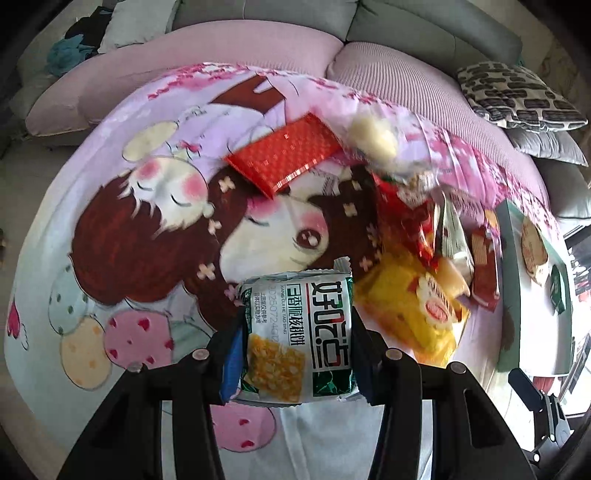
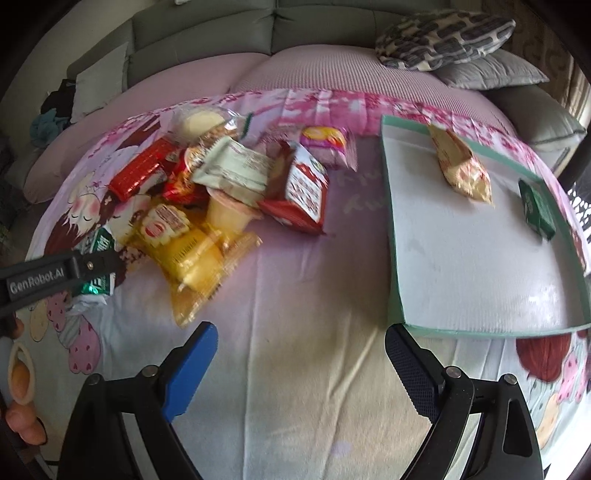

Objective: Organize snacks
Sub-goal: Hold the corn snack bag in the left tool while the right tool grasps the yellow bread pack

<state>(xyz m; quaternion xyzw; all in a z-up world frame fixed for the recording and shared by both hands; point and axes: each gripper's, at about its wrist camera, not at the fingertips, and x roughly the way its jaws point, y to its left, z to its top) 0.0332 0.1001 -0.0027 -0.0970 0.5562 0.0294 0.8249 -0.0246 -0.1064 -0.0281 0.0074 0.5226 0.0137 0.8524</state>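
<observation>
My left gripper (image 1: 297, 332) is shut on a white and green walnut cake packet (image 1: 295, 332), held above the cartoon bedsheet (image 1: 110, 229). In the right wrist view that same gripper (image 2: 98, 267) shows at the left edge with the green packet (image 2: 99, 243) between its fingers. My right gripper (image 2: 301, 354) stands open over bare sheet, nothing between its fingers. A pile of snacks (image 2: 207, 192) lies ahead and to its left: yellow packets (image 2: 177, 236), a red and white box (image 2: 306, 188), a red bar (image 2: 142, 170). A green-rimmed tray (image 2: 391, 221) on the right holds a gold packet (image 2: 461, 170) and a small green packet (image 2: 537, 210).
A red wafer pack (image 1: 288, 151) lies apart on the sheet, far side of the left view. Pink cushions (image 2: 295, 70) and a grey sofa (image 2: 207, 29) back the bed. A patterned pillow (image 2: 443, 35) rests at the far right. A person's fingers (image 2: 22, 417) show at the lower left.
</observation>
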